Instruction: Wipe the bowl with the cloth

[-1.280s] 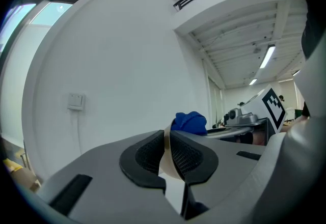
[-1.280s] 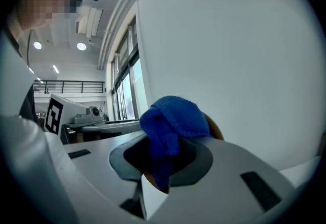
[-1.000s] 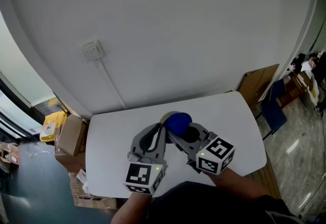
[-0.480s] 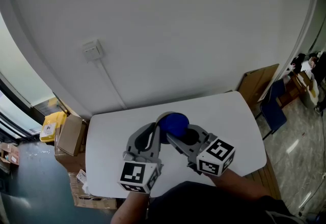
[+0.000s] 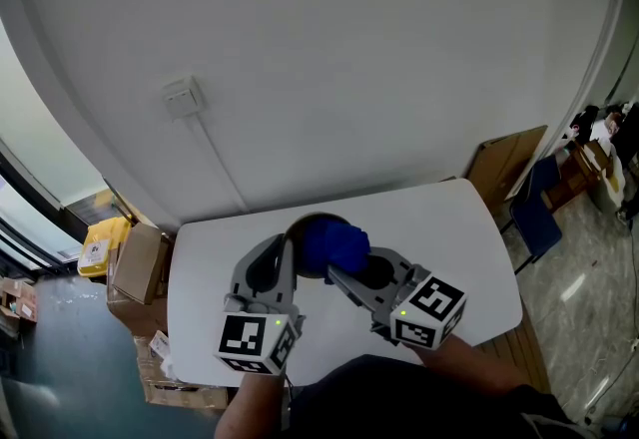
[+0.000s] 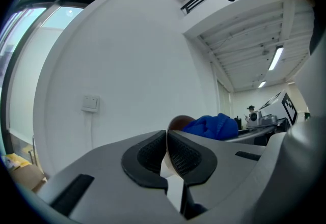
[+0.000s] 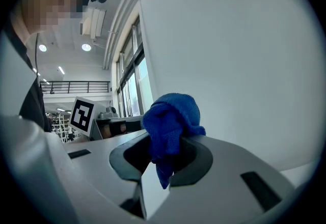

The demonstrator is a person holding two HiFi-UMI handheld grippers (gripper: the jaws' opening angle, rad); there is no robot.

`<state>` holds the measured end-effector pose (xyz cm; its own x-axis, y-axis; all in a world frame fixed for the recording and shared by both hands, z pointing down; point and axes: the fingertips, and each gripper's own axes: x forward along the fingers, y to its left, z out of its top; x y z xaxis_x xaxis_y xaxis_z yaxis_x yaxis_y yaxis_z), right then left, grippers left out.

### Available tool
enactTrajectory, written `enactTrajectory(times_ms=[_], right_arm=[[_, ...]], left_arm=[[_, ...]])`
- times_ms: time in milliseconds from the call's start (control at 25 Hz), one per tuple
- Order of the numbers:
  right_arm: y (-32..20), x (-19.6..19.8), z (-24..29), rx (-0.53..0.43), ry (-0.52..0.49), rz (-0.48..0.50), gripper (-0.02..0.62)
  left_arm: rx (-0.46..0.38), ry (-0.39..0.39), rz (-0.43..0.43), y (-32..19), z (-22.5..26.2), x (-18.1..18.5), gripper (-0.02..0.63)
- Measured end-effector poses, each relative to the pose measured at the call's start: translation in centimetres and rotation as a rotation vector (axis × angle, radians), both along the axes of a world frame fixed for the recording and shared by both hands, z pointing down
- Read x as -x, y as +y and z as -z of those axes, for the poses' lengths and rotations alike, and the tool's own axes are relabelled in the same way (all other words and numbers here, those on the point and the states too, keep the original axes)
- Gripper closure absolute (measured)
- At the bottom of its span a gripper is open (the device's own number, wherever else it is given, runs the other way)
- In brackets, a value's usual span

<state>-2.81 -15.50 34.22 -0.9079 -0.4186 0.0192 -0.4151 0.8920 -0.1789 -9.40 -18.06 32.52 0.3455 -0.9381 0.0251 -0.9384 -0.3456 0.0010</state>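
Above the white desk (image 5: 469, 227), the left tool (image 6: 167, 149), its jaws just closing, pinches the rim of the thin-walled round bowl (image 6: 176, 121); the right tool (image 7: 162, 162) clamps the bunched, fuzzy blue cloth (image 7: 170, 116).

pale thin-walled round bowl (image 6: 177, 122): only the rim top clears the jaws, rest behind them and the bunched blue terry cloth (image 6: 211, 126) | white tabletop (image 5: 469, 237): near edge behind person's dark torso (image 5: 379, 397) | right-edge clutter (image 5: 604, 153): too small to identify
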Motion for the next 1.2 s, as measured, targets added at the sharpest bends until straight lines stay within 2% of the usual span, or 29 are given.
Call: enactTrajectory(times_ms=[280,440,760,840,1040,1200], right_arm=[[-0.3,-1.0,-0.4,-0.003,0.018,-0.036,0.528],[-1.0,-2.5,0.0,-0.020,0.004,-0.092,0.528],[-3.5,-6.5,1.9,-0.051,-0.042,-0.228,0.528],[-3.3,-6.2,2.1,-0.048,-0.047,-0.207,0.528],[-0.4,-2.5,2.3,-0.061,-0.067,-0.073,0.528],[0.5,-1.2,1.8,-0.030,-0.086,-0.032,0.528]], left_arm=[[-0.012,-0.002,0.036,-0.2,0.4,1.8,0.586],[-0.011,0.007,0.052,-0.1,0.3,2.9,0.586],[-0.009,0.118,0.034,0.8,1.5,4.1,0.588],[-0.014,0.118,0.029,1.0,1.9,4.0,0.588],[-0.020,0.096,0.010,1.2,2.1,3.1,0.588],[-0.004,0.108,0.012,1.1,1.8,3.7,0.588]])
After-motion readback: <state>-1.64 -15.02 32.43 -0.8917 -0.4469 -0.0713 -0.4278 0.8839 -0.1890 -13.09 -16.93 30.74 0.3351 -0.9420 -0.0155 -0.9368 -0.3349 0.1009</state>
